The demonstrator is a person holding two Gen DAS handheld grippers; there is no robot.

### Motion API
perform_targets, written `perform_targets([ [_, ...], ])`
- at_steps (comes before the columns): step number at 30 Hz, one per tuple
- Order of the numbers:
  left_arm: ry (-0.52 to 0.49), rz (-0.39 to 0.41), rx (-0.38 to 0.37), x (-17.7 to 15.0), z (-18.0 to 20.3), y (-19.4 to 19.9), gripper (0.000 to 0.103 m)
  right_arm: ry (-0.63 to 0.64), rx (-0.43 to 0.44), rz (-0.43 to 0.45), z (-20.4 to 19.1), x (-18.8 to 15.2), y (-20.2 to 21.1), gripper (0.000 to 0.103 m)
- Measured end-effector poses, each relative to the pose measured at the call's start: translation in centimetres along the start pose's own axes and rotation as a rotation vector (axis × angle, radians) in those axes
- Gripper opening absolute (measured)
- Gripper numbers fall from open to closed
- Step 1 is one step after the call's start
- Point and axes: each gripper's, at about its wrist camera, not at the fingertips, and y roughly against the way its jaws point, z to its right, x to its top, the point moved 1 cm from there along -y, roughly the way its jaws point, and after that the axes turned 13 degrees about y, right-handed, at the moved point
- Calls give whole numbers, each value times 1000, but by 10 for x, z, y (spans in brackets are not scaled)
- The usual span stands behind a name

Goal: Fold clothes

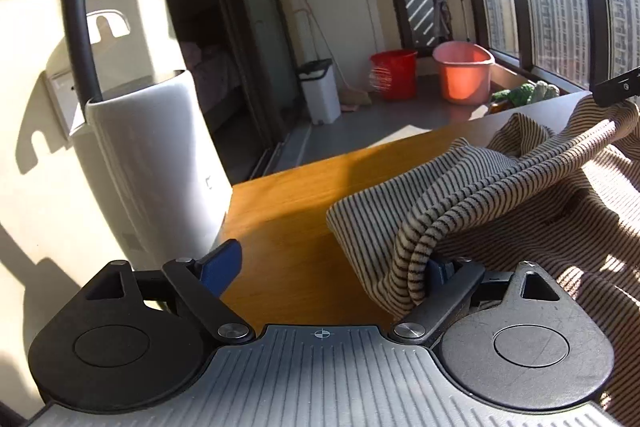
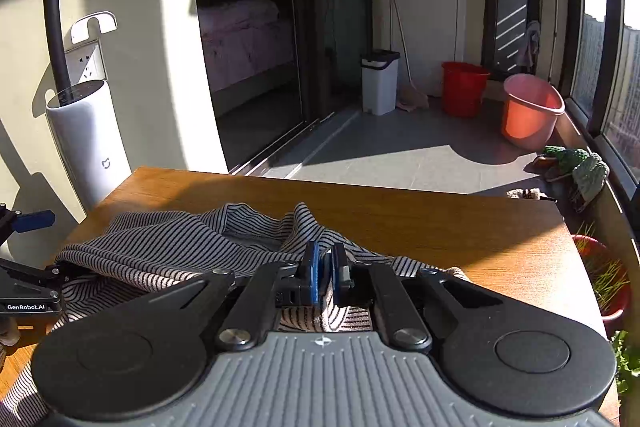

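A striped beige-and-black garment (image 1: 500,195) lies crumpled on a wooden table (image 1: 288,211). My left gripper (image 1: 328,263) is open; a rolled edge of the garment hangs over its right finger, and the left finger (image 1: 220,263) is free. In the right wrist view the same garment (image 2: 168,243) spreads left of centre on the table (image 2: 440,227). My right gripper (image 2: 326,267) is shut on a fold of the garment, with cloth pinched between the blue pads. The left gripper shows at that view's left edge (image 2: 28,267).
A white air purifier (image 1: 156,155) stands by the table's left side. On the floor beyond are a white bin (image 2: 378,81), a red bucket (image 2: 464,87) and a pink basin (image 2: 530,109). Potted plants (image 2: 576,167) sit by the window on the right.
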Motion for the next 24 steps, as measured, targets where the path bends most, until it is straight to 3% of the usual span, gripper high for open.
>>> perform_targets([
  [2, 13, -15, -46, -1, -7, 8, 95, -28, -29, -80, 9, -20, -15, 4],
  [3, 22, -22, -78, 0, -10, 13, 96, -42, -27, -76, 13, -28, -14, 0],
  [7, 124, -32, -299, 10, -19, 37, 99, -90, -35, -55, 18, -32, 3, 2],
  [9, 178, -21, -402, 17, -19, 43, 100, -145, 22, -19, 18, -27, 12, 5],
  [11, 206, -18, -469, 23, -11, 41, 100, -241, 107, 7, 19, -27, 13, 22],
  [13, 185, -21, -440, 20, 0, 37, 101, -284, 120, 1, 15, -29, 6, 52],
  [14, 179, -21, -425, 18, 5, 36, 101, -282, 116, -6, 11, -31, 2, 53],
  [15, 173, -21, -409, 15, 10, 35, 101, -266, 124, -13, 6, -33, -2, 51],
  [16, 166, -21, -394, 12, 15, 34, 101, -250, 132, -19, 1, -35, -6, 29],
  [18, 146, -14, -370, 6, 19, 37, 102, -198, 139, 14, -7, -30, -2, 4],
  [21, 106, 4, -349, 4, 20, 40, 103, -127, 106, 132, -8, -9, 25, 4],
  [24, 122, -6, -354, 7, 16, 36, 103, -157, 75, 162, 14, 2, 33, 4],
])
